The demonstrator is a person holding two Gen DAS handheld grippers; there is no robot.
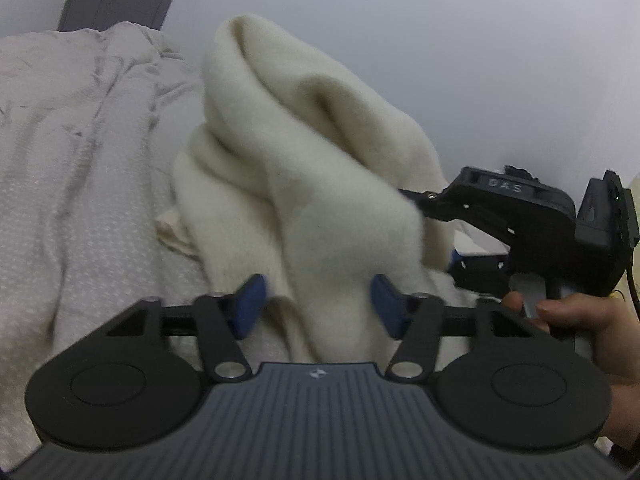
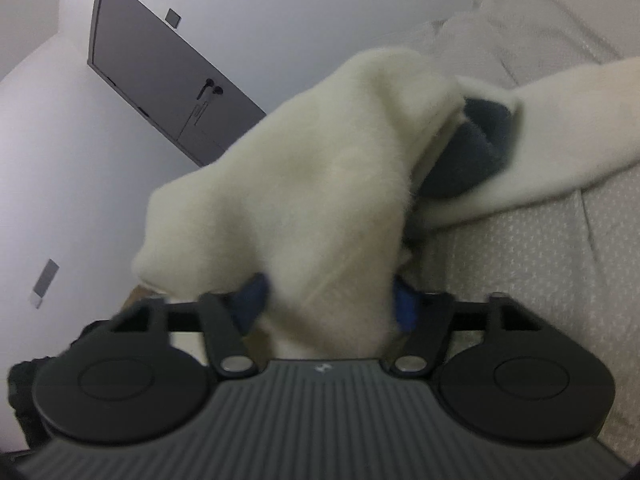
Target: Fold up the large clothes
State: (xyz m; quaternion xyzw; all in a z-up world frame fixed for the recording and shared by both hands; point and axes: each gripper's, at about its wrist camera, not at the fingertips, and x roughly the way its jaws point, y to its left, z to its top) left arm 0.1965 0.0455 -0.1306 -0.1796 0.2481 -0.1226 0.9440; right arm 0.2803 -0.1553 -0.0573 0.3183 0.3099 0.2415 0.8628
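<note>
Left gripper [image 1: 318, 304] first: its blue fingers [image 1: 250, 304] sit either side of a thick fold of the cream garment [image 1: 304, 168], part-way spread, and the fleece fills the gap. The blur makes it hard to call, but the pads look to be pressing into the pile, so I read that as a pinch on the fabric.

Same story on the right gripper [image 2: 330, 300]: blue fingers [image 2: 404, 304] flank a bunched ridge of that garment, cloth wedged between them and apparently nipped. From the left wrist view that right gripper comes in from the side, a hand [image 1: 580, 328] on its trigger, its tips buried in the cloth.

Further out, the garment rises in a soft peak between the two tools, one sleeve trailing away across the pale bedspread [image 1: 72, 168] of the bed. A grey door [image 2: 160, 76] stands in the white wall behind.

My read: this is the carry of a fold. To do it well, keep both pinches firm, hold the gathered edge taut between the tools, lay it flat and square on the bed, and only then let go. That loose sleeve could drag and skew the fold.
</note>
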